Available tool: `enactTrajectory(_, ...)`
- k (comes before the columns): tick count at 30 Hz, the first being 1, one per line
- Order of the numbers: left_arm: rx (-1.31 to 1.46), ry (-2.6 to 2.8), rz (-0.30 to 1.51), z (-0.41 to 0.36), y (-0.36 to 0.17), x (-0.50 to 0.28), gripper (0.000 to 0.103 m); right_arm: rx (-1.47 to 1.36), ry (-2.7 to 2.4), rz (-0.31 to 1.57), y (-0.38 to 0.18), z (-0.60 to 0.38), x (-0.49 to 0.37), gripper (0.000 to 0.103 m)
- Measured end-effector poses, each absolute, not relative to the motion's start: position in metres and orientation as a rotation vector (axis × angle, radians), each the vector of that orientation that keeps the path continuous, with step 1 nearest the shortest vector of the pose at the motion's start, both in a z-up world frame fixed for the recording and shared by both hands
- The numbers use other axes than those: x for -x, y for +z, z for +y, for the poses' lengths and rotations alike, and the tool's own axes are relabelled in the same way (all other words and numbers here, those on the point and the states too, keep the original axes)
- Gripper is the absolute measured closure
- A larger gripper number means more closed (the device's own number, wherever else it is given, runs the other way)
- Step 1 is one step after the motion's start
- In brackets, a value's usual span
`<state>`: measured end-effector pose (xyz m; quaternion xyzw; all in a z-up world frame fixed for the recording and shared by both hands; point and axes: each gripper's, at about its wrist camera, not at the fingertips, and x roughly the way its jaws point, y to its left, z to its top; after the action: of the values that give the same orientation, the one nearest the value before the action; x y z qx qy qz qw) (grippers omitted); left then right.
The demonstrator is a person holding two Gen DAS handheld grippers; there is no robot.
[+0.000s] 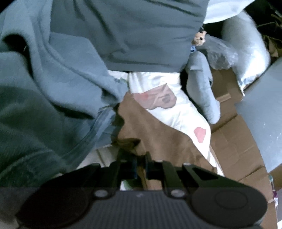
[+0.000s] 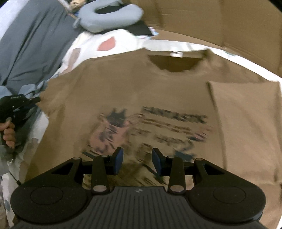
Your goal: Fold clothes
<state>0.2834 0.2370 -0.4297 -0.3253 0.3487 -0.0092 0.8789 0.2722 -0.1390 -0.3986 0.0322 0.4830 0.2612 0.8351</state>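
Left tool [image 1: 141, 158] pinching brown T-shirt [image 2: 134, 91] edge, right tool [image 2: 137, 162] open above it, collar pointing away.

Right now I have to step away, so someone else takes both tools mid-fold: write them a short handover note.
Left tool: shut on the brown T-shirt, pinching its left sleeve edge beside the grey-blue garments.
Right tool: open, empty, above the shirt's printed chest.
Shirt: lies face up on the white patterned sheet, collar toward the cardboard box; grey neck pillow beyond it.
Done: the sleeve on the right side looks already folded inward.
Left: fold the pinched sleeve side in, then probably fold the shirt bottom to collar. Other garments look unfolded.
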Motion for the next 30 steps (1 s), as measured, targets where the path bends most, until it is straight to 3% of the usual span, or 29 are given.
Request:
enactTrajectory(16,0.712,-0.072,0.74,0.244,-0.427,-0.284,0.095,-0.05,0.737,1.003,-0.397,-0.027,-0.302,0.06)
enactTrajectory(18,0.713,-0.08,0.737,0.245,-0.426,-0.284,0.095,-0.063,0.749,1.008,-0.4,-0.015,-0.303,0.063)
enactTrajectory(21,0.714,-0.089,0.73,0.246,-0.425,-0.284,0.095,-0.12,0.774,1.024,-0.405,0.006,-0.304,0.074)
enactTrajectory(30,0.702,-0.118,0.738,0.25,-0.422,-0.292,0.095,-0.307,0.799,1.03,-0.414,0.056,-0.31,0.078)
